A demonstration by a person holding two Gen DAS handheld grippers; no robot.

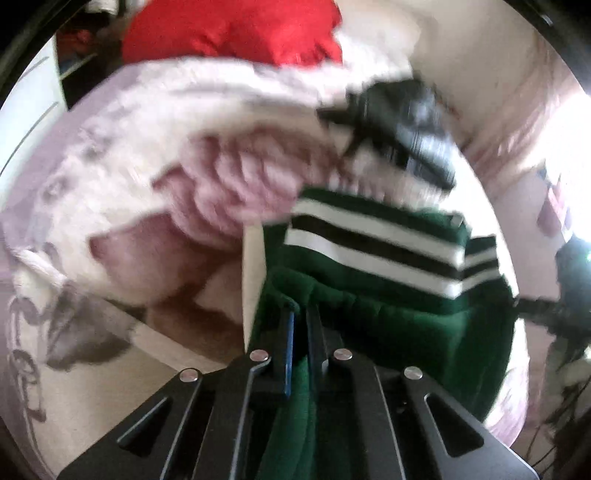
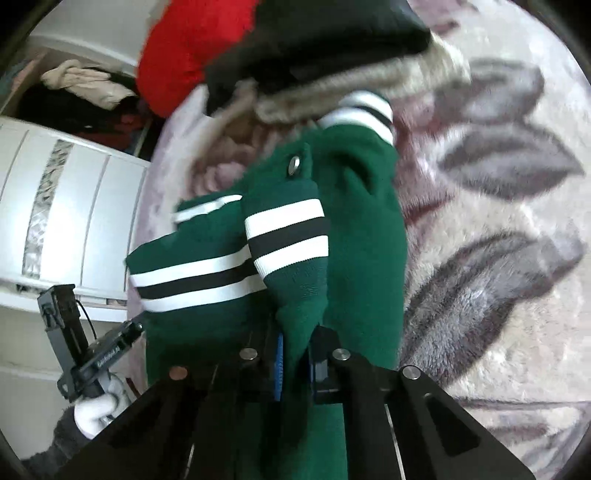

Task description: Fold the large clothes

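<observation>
- My left tongs point(image 1: 300, 314) are pinched tight on a fold of the green jacket point(image 1: 388, 295); the cloth runs up between the two pads and back over the tong body toward me.
- My right tongs point(image 2: 295, 354) are likewise nipped on green cloth, with a thick fold wedged between the pads and rising straight ahead of them.
- The jacket hangs and bunches just ahead of both tongs, above the blanket point(image 2: 498, 258) on the bed; I cannot tell how much of it rests on the blanket.
- From the right tongs the jacket's long axis runs forward and away, ending at a striped cuff point(image 2: 364, 107) at the far end; a second striped band point(image 2: 288, 236) sits close ahead of the pads.
- The striped hem point(image 2: 192, 280) spreads off to the left of the right tongs, toward the left tongs' body, which shows low on that side.
- Both are on the cloth, so neither is nearer; I judge the next move turns on drawing the two grips apart across that long axis to spread the jacket flat.
- A red garment point(image 1: 229, 33) and a dark fur-trimmed coat point(image 2: 314, 44) lie beyond the jacket's far end, and could crowd the lay-down.
</observation>
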